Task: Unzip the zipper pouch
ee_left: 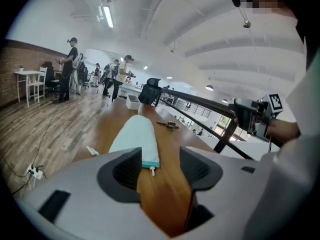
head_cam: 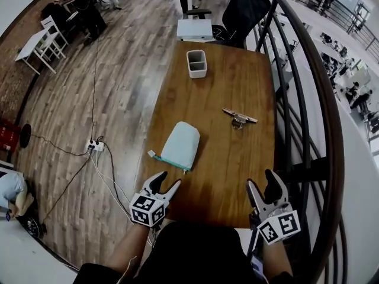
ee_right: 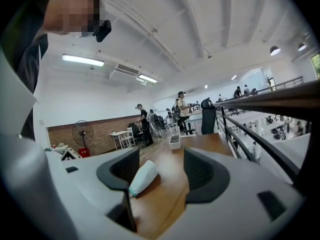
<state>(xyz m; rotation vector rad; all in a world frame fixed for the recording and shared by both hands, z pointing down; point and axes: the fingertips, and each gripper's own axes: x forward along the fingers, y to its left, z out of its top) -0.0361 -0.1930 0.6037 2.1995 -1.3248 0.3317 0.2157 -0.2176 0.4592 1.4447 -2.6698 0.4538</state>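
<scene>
Wooden table (head_cam: 237,93) fills the middle of this open loft room, with a dark railing (head_cam: 308,99) along its right side and plank flooring to its left. Nearest the person, at about 7 o'clock on the table, the left gripper (head_cam: 169,180) hangs over the near edge with its jaws spread wide and nothing in them; the tabletop and the pouch's end show through the gap. At about 5 o'clock the right gripper (head_cam: 261,181) is likewise wide open and empty, well apart from the pouch. A little farther in, at about 9 o'clock from the table's centre, lies the zipper pouch (head_cam: 181,144), pale mint and flat on the wood, its teal zip edge turned toward the person and the small zipper pull (ee_left: 152,170) at the near right corner, just ahead of the left jaws and untouched. As far as I can judge, the zip is closed, so the whole job is left: pin the pouch, take the pull, draw it along. Beyond, at 2 o'clock, sits a metal clip (head_cam: 239,118); at 12 o'clock, a white container (head_cam: 196,63). I can read no brand or writing anywhere; the grippers' cubes carry only black-and-white square markers.
</scene>
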